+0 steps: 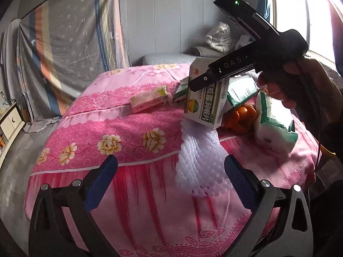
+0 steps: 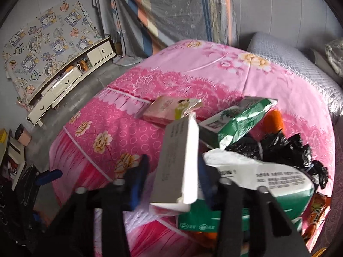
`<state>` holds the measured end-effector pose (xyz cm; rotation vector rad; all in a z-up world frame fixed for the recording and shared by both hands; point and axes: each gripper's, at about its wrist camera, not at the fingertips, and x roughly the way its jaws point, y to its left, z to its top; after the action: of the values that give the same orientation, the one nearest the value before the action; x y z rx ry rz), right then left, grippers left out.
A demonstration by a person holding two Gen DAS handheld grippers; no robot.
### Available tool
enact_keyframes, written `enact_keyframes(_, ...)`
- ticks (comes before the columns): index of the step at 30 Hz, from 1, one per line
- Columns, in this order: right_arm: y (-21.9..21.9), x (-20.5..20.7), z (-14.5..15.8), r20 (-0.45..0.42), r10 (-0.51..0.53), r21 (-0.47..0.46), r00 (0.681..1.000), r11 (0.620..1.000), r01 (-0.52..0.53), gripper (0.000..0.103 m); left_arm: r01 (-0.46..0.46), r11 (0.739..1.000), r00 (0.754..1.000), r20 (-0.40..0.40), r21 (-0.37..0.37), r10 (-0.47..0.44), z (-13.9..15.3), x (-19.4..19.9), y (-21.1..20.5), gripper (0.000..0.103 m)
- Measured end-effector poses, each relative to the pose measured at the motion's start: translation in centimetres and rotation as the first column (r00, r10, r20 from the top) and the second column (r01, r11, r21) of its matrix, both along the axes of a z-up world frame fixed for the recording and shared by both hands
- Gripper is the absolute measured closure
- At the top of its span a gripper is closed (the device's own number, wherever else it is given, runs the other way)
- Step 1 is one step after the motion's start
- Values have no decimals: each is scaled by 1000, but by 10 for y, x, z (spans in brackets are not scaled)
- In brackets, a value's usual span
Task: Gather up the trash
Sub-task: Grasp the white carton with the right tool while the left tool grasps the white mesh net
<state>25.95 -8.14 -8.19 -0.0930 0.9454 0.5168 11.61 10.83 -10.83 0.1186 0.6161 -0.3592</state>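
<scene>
1. Grey panelled wall (image 1: 163, 17) at 12 o'clock.
2. Striped sheet (image 1: 70, 42) hangs at 10 o'clock.
3. Bright window (image 1: 300, 15) at 2 o'clock.
4. Cream drawer unit (image 2: 70, 79) at 9 o'clock.
5. Grey floor (image 1: 15, 150).

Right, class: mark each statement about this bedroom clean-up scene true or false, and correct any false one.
1. The right hand-held gripper grips a white and green cardboard box. True.
2. The left hand-held gripper is clamped on a box. False: it is open and holds nothing.
3. A pink flat carton lies on the pink floral bedspread. True.
4. The orange fruit sits on the floor. False: it lies on the bedspread among the packaging.
5. The bedspread is blue. False: it is pink.
</scene>
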Motion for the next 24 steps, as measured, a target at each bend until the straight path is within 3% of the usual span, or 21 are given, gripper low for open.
enact_keyframes(5,-9,-13,15,56,22,36,998,999,-24,80,14,1000,999,-50,-14,-14,-1,11,-4,8)
enact_keyframes(12,-52,-41,52,84,0,191,996,981,-16,80,108,994,992,-60,22,-107,1,18,-26,8)
enact_keyframes(19,-97,-82,66,96,-31,284,995,959,3,80,92,992,986,-146,88,-79,-18,42,-47,9)
enact_keyframes(20,-103,-89,66,97,-39,289,995,957,9,80,91,991,985,-154,100,-75,-21,43,-48,16)
enact_keyframes(21,-108,-94,67,101,-45,290,994,957,14,80,93,990,984,-160,110,-75,-23,43,-50,34)
enact_keyframes(24,-127,-111,66,107,-75,305,991,951,39,80,93,990,980,-185,102,-73,-26,44,-50,57)
